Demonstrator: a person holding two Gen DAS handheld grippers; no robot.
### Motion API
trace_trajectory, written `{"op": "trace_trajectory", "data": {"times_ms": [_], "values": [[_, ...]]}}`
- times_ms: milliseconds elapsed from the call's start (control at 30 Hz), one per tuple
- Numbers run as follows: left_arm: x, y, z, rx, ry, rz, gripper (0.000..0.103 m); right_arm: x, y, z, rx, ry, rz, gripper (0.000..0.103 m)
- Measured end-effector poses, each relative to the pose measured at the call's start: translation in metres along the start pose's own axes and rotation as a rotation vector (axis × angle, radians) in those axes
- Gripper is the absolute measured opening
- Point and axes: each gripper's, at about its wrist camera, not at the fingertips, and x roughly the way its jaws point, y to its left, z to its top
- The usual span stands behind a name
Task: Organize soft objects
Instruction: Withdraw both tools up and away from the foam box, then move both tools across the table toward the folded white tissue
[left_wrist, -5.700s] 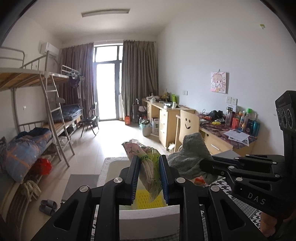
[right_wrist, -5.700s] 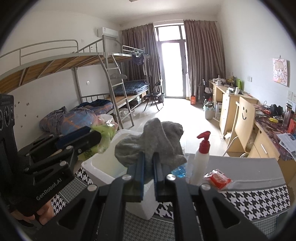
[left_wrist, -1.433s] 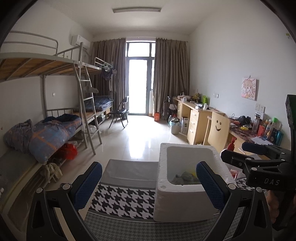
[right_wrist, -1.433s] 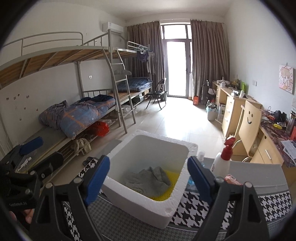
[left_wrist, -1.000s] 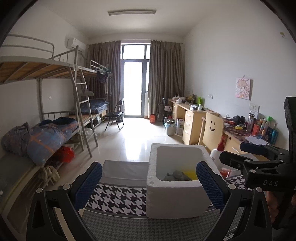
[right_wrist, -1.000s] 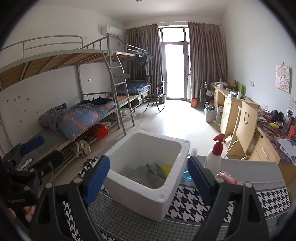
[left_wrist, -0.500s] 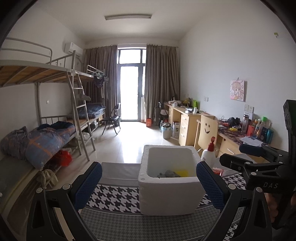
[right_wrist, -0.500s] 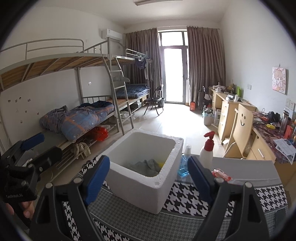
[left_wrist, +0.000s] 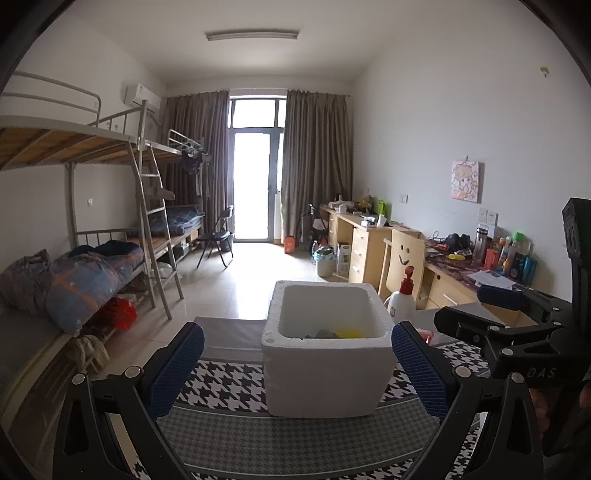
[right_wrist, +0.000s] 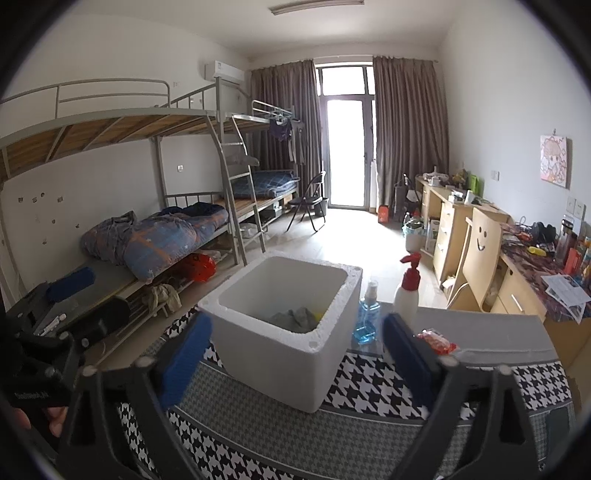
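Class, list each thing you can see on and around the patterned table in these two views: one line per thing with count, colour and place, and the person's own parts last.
foam box: one, white, on the table, open top.
grey cloth: one, grey, inside the foam box.
yellow item: one, yellow, inside the box beside the cloth; what it is I cannot tell.
pump bottle: one, white with red pump, behind the box.
spray bottle: one, clear with blue liquid, between box and pump bottle.
red packet: one, red, on the table right of the box.
tablecloth: one, black-and-white houndstooth, over the table.
left gripper: one, black with blue pads, open, nothing held.
right gripper: one, black with blue pads, jaws opening, nothing held.
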Motion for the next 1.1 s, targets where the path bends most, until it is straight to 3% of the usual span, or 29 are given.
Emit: {"op": "trace_trajectory", "data": {"times_ms": [1100], "values": [[-0.021, -0.026, -0.037, 0.007, -0.014, -0.07, 0.102, -0.031, -0.003, -0.035, -0.006, -0.035, -0.043, 0.098]]}}
